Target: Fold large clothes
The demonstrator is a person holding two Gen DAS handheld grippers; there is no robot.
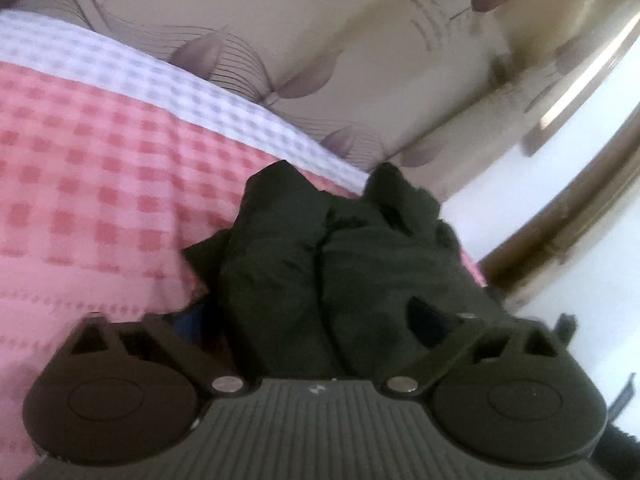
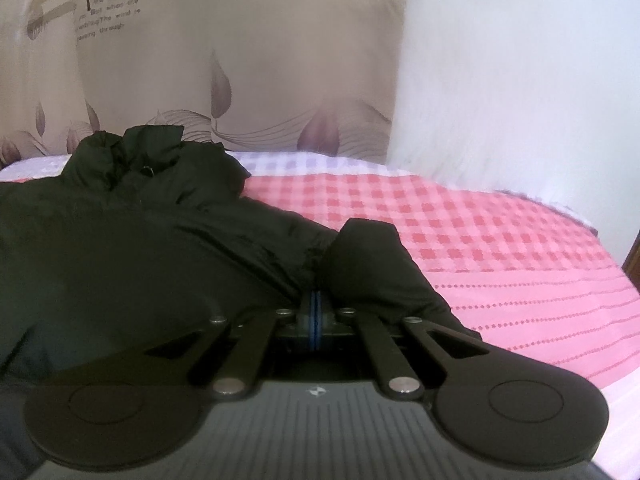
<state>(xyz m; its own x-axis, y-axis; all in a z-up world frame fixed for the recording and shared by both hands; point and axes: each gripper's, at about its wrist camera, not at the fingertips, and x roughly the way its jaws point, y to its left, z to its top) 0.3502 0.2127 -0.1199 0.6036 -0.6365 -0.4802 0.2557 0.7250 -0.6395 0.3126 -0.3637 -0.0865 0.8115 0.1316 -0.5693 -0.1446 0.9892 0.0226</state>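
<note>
A large black padded jacket (image 2: 132, 236) lies on a bed with a pink and white checked cover (image 2: 500, 240). My right gripper (image 2: 315, 300) is shut on a fold of the jacket near its sleeve (image 2: 372, 264); the blue-edged pads are pressed together. In the left wrist view the jacket (image 1: 332, 264) bunches up over my left gripper (image 1: 320, 320) and hides its fingertips. The left linkage arms are spread wide, so I cannot tell if it holds the cloth. The bed cover (image 1: 100, 184) lies to the left.
A beige wall with a leaf pattern (image 2: 240, 60) stands behind the bed. A white wall (image 2: 520, 80) is at the right. A brown wooden frame (image 1: 560, 208) shows at the right of the left wrist view.
</note>
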